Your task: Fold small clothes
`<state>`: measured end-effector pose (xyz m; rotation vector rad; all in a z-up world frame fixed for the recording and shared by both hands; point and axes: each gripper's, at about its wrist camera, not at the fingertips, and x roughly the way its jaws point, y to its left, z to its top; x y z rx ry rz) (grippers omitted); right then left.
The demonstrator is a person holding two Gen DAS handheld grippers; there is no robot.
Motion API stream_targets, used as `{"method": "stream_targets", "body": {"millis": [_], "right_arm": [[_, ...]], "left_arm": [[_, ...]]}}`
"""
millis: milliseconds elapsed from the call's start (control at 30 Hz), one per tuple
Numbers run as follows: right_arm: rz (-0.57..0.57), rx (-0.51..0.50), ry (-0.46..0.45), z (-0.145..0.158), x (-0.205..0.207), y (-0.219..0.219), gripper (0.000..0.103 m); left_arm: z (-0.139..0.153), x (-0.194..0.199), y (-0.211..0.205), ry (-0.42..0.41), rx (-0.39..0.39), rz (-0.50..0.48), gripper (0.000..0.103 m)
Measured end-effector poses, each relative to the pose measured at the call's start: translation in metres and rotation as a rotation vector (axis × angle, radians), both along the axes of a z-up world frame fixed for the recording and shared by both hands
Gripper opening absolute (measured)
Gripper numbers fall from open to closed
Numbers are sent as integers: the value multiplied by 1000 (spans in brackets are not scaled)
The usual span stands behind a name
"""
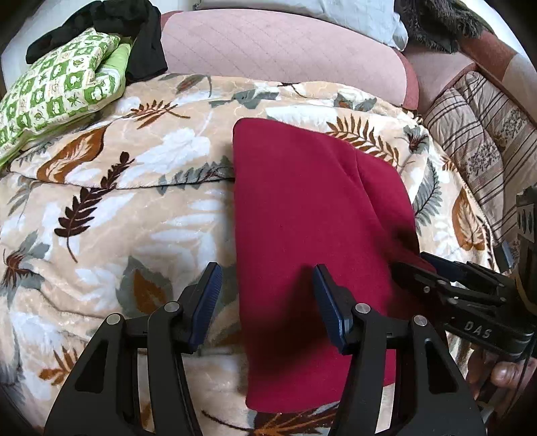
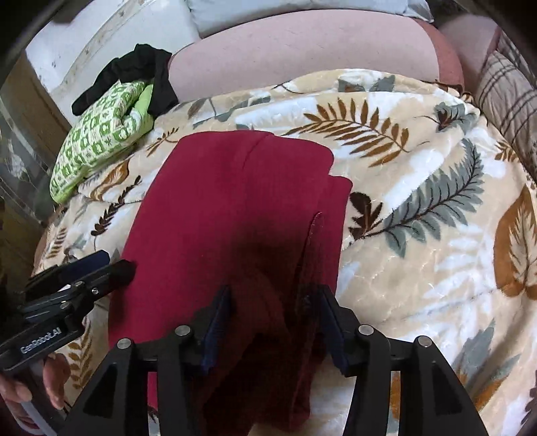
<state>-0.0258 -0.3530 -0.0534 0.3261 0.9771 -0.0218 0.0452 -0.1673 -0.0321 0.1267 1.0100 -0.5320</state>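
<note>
A dark red garment lies folded lengthwise on a leaf-print blanket. It also shows in the right wrist view. My left gripper is open, low over the garment's near left edge, one finger on each side of that edge. My right gripper is open with a bunched fold of the garment's right side between its fingers. The right gripper shows in the left wrist view at the garment's right edge. The left gripper shows in the right wrist view at the garment's left edge.
A green patterned folded cloth with a black garment on it lies at the back left. A pink cushion stands behind the blanket. A striped pillow lies at the right.
</note>
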Motion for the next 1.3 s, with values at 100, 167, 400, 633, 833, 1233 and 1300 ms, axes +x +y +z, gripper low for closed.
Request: {"method": "stream_targets", "body": {"millis": [100,167,400,633,833,1233,1300], "right_arm": [[6,25,-48,6,-5,-6,54],[3,52,-78,7,-6,-13,65],[-40,224,-76,-24,14,-38,70],[-40,284,-86,-35,26,-36,55],[38,268,-158,13,-1,-13,42],[94,160,-15,12,-35,59,52],[126,171,-82,33,-48,61,51]], "left_arm": [[1,11,8,52,-73,2,56],[-3,22,15,110,-134,7,56],[-30,45,18,228,-245,-7,73],[-51,51,11,367,-378,-8,57],[-2,13,32,235,-325,-56,49],[-11,-45,115,168,-95,91,57],[-2,-50,114,131,-60,83,57]]}}
